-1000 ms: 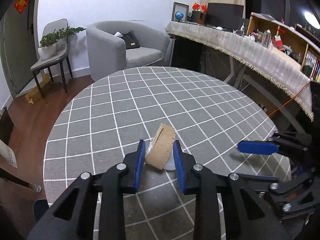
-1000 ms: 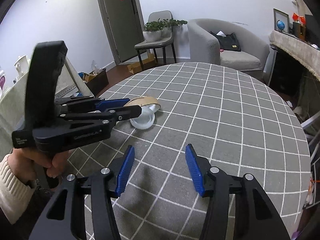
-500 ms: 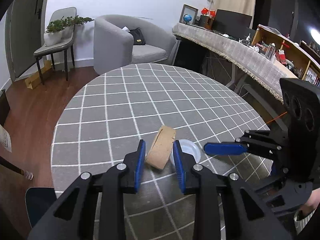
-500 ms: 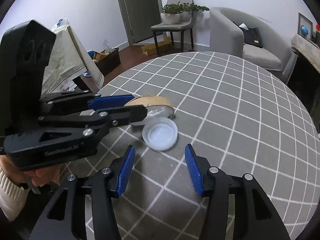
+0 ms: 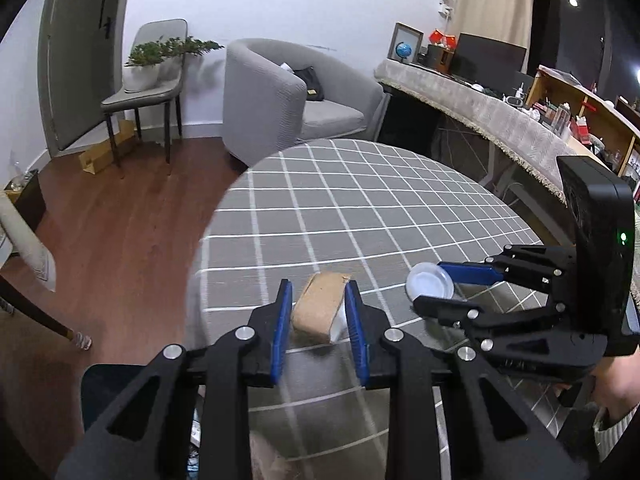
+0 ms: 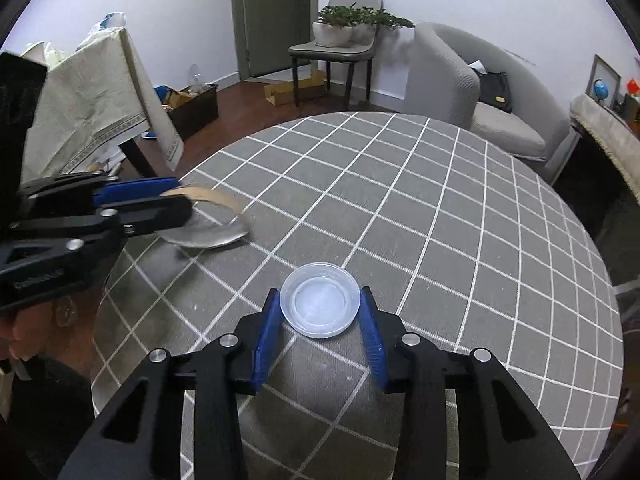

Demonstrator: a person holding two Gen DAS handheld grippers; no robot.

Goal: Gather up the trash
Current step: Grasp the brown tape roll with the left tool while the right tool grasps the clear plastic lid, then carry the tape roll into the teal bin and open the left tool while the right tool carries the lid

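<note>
Grey checked cloth covers the round table (image 6: pixel 460 208) over which both tools are held, with a grey armchair (image 5: pixel 280 96) and a chair bearing a potted plant (image 6: pixel 344 24) set against the white wall behind. The left gripper (image 5: pixel 319 312) is closed narrowly on a brown cardboard sleeve (image 5: pixel 320 306), whose two sides are touched by the blue pads (image 5: pixel 280 320). The sleeve's long axis runs forward along the fingers, away from the camera, and a clear plastic part is seen at its lower right edge. In the right wrist view the sleeve (image 6: pixel 212 200) is seen raised above the cloth at the table's left edge. The right gripper (image 6: pixel 319 328) is held level, pointing across the table, and is closed on a clear plastic lid (image 6: pixel 319 305); the lid's rim is met by a blue pad (image 6: pixel 266 332) on each side. The lid lies flat, open face up. In the left wrist view the lid (image 5: pixel 430 286) is seen to the right of the sleeve, apart from it.
</note>
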